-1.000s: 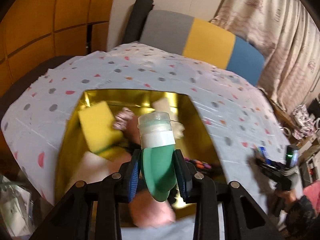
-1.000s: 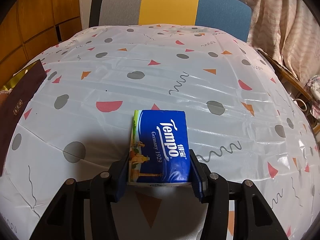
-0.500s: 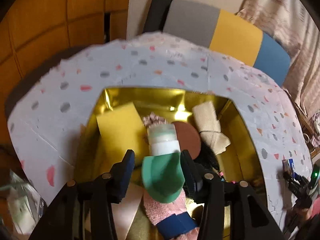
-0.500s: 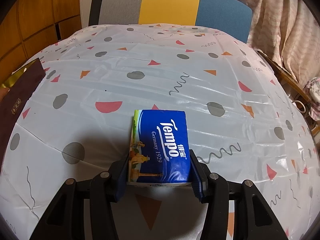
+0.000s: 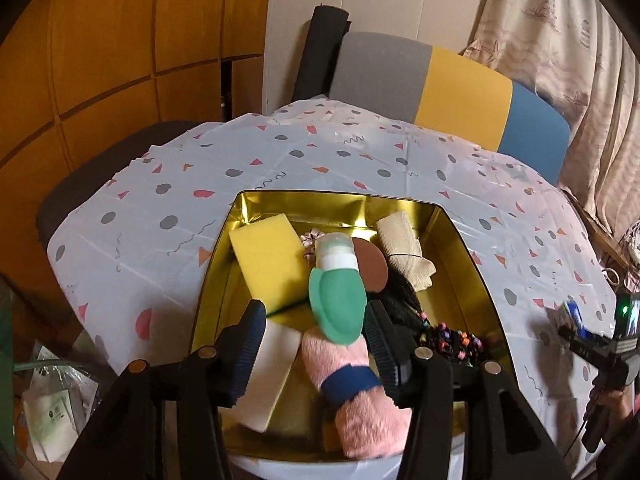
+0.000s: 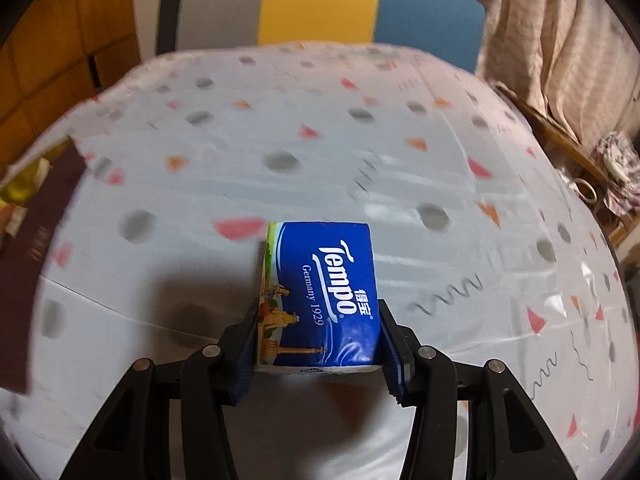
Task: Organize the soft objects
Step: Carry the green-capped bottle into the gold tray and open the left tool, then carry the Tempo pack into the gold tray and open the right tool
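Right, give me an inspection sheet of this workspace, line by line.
Surface: table under a white patterned cloth.
Job's things: gold box holds a yellow sponge, green silicone bottle, pink rolled towel, beige cloth, white block and beaded black item. Tissue pack is outside the box.
Clutter: bags on the floor beside the table.
Grippers: left tongs have just opened, bottle released into the box; right tongs clamp the tissue pack.
Cables: nothing seen.
Surroundings: grey, yellow and blue chair, curtain, wooden panels.
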Available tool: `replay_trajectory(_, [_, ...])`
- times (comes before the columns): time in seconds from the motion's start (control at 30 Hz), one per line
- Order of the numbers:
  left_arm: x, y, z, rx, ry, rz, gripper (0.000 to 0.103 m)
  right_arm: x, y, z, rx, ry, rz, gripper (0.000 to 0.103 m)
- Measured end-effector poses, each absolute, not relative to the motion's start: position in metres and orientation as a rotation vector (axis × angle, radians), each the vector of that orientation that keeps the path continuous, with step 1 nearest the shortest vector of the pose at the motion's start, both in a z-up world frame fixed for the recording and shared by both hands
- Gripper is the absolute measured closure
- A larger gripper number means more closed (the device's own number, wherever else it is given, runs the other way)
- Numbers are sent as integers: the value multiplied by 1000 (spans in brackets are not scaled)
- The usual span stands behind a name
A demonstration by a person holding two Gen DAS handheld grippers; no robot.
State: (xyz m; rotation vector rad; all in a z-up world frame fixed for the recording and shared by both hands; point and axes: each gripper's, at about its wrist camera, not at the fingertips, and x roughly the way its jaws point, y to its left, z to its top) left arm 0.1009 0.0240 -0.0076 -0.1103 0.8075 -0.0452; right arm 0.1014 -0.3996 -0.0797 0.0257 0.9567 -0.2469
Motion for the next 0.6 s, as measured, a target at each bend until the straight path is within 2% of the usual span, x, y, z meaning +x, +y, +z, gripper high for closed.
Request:
replay_trajectory(0.3, [83, 40, -11, -140, 797, -15, 51, 112, -261, -4, 18, 805, 89, 51])
replay_trajectory(0.47, [77, 50, -11, -152, 787, 12, 51, 125, -194, 0, 3, 804, 196, 51])
replay_trajectory(0.6, [74, 53, -11, -145, 780, 24, 51, 145, -159, -19, -20, 863, 200, 51])
